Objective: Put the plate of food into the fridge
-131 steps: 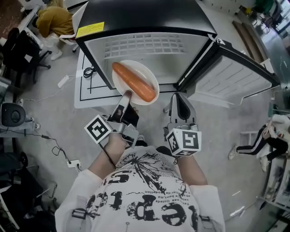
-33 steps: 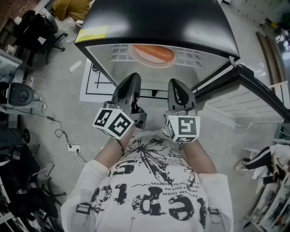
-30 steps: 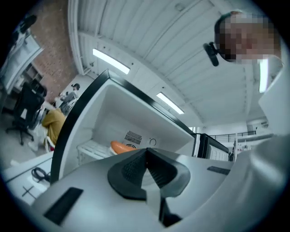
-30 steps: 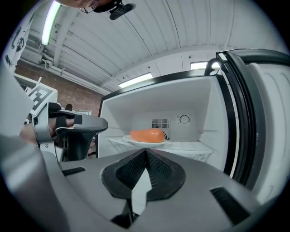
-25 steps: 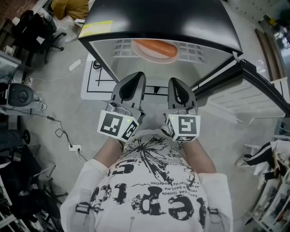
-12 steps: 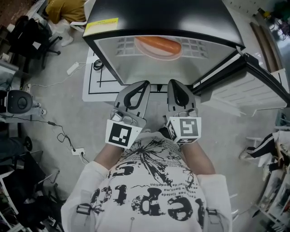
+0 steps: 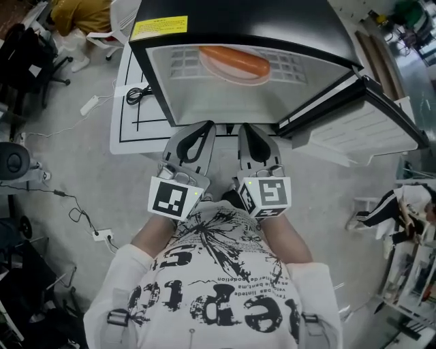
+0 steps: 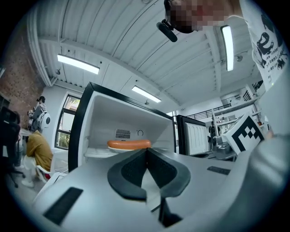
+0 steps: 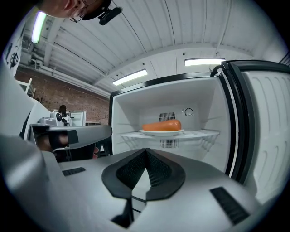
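The left tool [image 8: 146, 153] and right tool [image 9: 146, 152] are side by side, each pressed together on nothing. Ahead of both, the plate [image 9: 153, 132] with a sausage [image 9: 161, 125] sits on the open fridge [image 9: 129, 113] shelf [image 9: 201, 132].

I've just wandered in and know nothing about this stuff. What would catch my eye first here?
A long orange sausage on a round white plate sits on the wire shelf inside the black-topped white fridge, whose door stands wide open to the right. Just in front of it, the grey left gripper and the grey right gripper point at the fridge side by side, both shut and empty.
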Tool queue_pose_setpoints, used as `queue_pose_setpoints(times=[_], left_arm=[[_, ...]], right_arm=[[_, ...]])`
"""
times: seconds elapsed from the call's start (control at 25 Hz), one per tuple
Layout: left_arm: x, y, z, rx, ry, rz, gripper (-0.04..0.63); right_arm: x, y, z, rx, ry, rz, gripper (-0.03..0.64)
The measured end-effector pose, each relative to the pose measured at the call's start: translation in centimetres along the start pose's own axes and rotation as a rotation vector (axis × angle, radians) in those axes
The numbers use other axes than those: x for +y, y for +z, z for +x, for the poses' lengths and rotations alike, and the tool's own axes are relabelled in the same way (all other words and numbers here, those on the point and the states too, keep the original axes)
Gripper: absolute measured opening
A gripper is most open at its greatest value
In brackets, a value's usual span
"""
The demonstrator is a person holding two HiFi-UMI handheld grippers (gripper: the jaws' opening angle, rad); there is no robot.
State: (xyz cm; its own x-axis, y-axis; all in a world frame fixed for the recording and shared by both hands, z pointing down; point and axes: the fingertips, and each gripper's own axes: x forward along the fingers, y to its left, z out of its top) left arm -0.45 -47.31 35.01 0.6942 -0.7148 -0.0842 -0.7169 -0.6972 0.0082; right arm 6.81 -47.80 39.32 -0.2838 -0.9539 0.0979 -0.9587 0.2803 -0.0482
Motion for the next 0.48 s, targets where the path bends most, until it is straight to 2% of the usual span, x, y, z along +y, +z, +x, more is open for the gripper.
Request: queue_pose_setpoints(times=[0.48], left_arm=[[1.4, 0.5, -0.7, -0.038, 0.003, -0.065, 0.008]], right_arm=[[1.3, 0.4, 0.4, 0.003, -0.01, -0.03, 0.0]])
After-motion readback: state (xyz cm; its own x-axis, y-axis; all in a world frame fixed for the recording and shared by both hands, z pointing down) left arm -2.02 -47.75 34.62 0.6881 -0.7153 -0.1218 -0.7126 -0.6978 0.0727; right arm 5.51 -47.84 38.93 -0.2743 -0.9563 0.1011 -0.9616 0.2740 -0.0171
